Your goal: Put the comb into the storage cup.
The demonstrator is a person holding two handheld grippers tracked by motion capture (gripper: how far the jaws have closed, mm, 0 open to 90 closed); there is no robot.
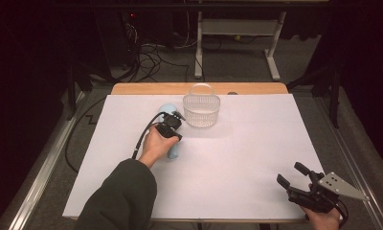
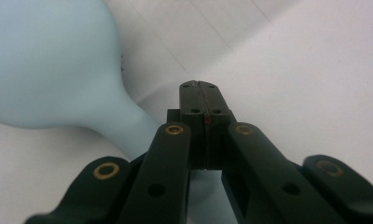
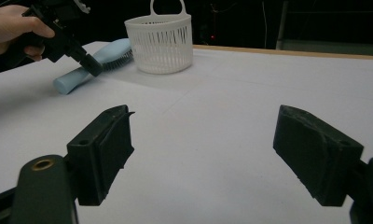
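White table [image 1: 256, 158]: hairbrush [image 3: 89, 65] (bristles sideways) handle toward the person.

Right gripper [image 3: 201, 156] low over the white tabletop [image 3: 231, 102], its two black jaws spread wide with bare surface between them. Far across, a white slatted basket [image 3: 160, 42] stands upright, handle up. Just left of it lies a pale blue hairbrush [image 3: 89, 70], bristle end toward the basket, handle pointing away. Over at top left, a hand [image 3: 12, 28] holds the left gripper [image 3: 92, 70], angled down, its black tip at the brush's handle; contact is hard to judge.
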